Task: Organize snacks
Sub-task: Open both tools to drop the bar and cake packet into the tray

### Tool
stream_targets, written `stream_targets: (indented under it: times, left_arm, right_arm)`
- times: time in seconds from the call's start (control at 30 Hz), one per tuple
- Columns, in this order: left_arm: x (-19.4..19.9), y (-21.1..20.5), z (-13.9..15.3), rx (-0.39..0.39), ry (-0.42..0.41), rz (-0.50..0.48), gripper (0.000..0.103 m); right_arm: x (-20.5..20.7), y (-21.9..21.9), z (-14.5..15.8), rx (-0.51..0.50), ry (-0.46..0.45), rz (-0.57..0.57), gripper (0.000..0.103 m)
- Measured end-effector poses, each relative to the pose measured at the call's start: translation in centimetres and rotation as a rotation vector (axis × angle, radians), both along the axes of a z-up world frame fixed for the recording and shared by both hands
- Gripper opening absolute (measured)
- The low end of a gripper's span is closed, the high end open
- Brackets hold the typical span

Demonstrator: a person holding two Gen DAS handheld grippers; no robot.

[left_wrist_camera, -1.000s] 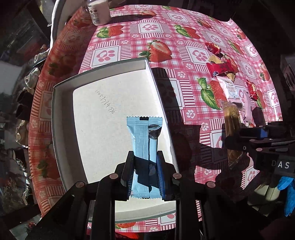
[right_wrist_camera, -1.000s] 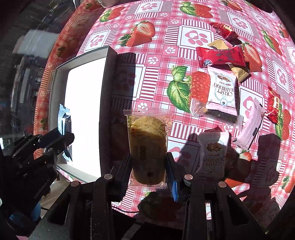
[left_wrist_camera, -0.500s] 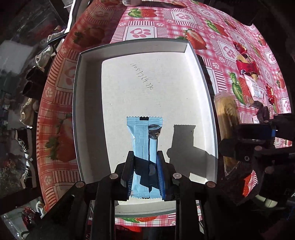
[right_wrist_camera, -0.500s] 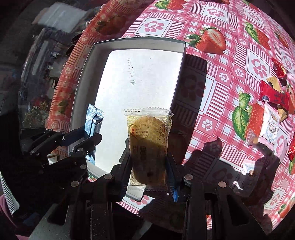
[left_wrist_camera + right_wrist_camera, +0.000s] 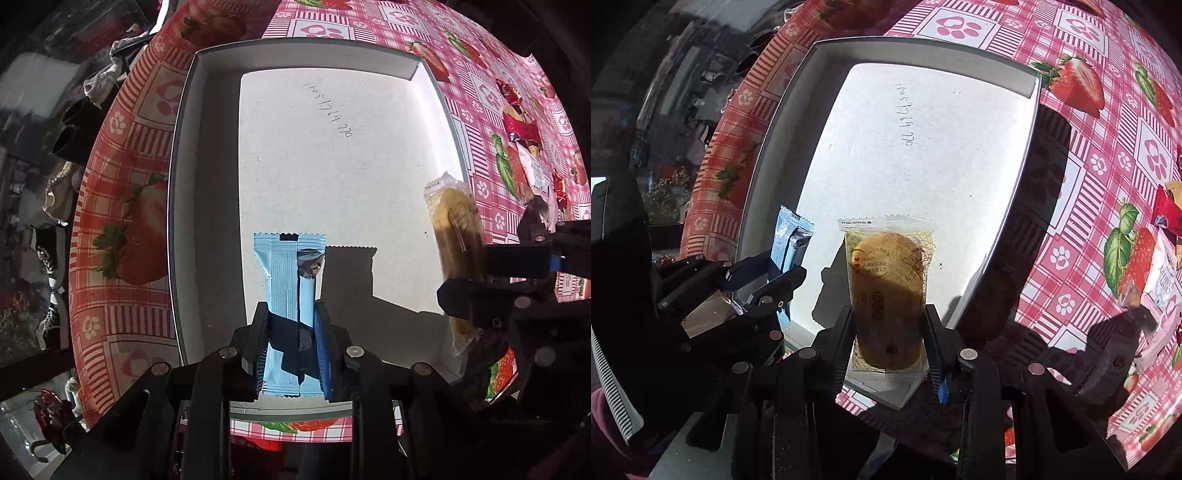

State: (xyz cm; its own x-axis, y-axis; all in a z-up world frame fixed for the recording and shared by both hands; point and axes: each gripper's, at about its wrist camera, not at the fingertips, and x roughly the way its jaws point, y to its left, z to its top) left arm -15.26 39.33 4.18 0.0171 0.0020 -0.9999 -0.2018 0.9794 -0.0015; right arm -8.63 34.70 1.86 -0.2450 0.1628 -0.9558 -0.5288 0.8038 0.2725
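Observation:
A shallow white box [image 5: 207, 155] [image 5: 775, 155] lies on the strawberry tablecloth. My left gripper [image 5: 291, 325] is shut on a light blue snack bar [image 5: 290, 280] and hangs over the box's near part, pointing down. In the right wrist view that blue bar [image 5: 788, 240] shows at the left, in the left gripper [image 5: 764, 273]. My right gripper [image 5: 888, 332] is shut on a clear-wrapped yellow cake [image 5: 886, 288], held over the box's near right part. The same cake [image 5: 456, 236] appears at the right in the left wrist view, above the box's right wall.
Loose snacks lie on the cloth to the right of the box: red wrappers [image 5: 519, 129], a white cranberry packet [image 5: 533, 171] [image 5: 1163, 280]. The table's left edge drops to a floor with shoes [image 5: 50, 258]. Handwritten digits [image 5: 327, 109] mark the box floor.
Both grippers have moved left from the tablecloth side to over the box, each keeping its snack. The box now fills the middle of both views and the loose snacks have slid to the right edge.

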Motion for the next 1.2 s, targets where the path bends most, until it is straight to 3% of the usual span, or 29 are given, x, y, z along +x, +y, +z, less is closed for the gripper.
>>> stream_targets:
  times: [0.17, 0.2, 0.3, 0.33, 0.4, 0.5, 0.57, 0.6, 0.7, 0.8, 1.2]
  left_arm:
    - [-0.4, -0.3, -0.1, 0.015, 0.005, -0.005, 0.027]
    - [-0.3, -0.5, -0.2, 0.024, 0.009, -0.01, 0.033]
    - [-0.8, -0.7, 0.2, 0.047, 0.002, -0.012, 0.066]
    - [-0.8, -0.8, 0.4, 0.05, -0.007, -0.01, 0.073]
    - [-0.6, -1.1, 0.7, 0.051, -0.017, -0.01, 0.075]
    - [-0.6, -1.3, 0.9, 0.057, -0.017, -0.009, 0.077]
    - [-0.6, -1.6, 1.0, 0.058, -0.014, -0.008, 0.078]
    - [-0.6, -1.7, 1.0, 0.058, -0.015, -0.007, 0.078]
    - [-1.2, -1.3, 1.3, 0.062, -0.018, -0.006, 0.078]
    - [-1.6, -1.2, 1.5, 0.067, -0.018, -0.002, 0.078]
    - [-1.1, -2.5, 2.1, 0.077, -0.023, -0.045, 0.078]
  right_arm:
    - [-0.3, 1.2, -0.6, -0.007, 0.001, 0.014, 0.038]
    - [-0.3, 1.5, -0.7, -0.007, 0.002, 0.014, 0.038]
    - [-0.3, 1.3, -0.7, -0.016, 0.009, 0.013, 0.039]
    - [-0.3, 1.3, -0.8, -0.019, 0.012, 0.01, 0.047]
    - [-0.4, 1.2, -0.9, -0.021, 0.011, 0.002, 0.058]
    - [-0.1, 0.7, -0.5, -0.023, 0.008, -0.017, 0.059]
    - [0.1, 0.3, -0.4, -0.033, 0.002, -0.032, 0.071]
    - [0.1, 0.1, -0.4, -0.036, -0.004, -0.041, 0.085]
    - [0.2, -0.1, -0.4, -0.045, -0.018, -0.065, 0.089]
    - [0.5, -0.6, -0.5, -0.068, -0.035, -0.095, 0.103]
    - [0.9, -4.5, -1.3, -0.09, -0.015, -0.205, 0.103]
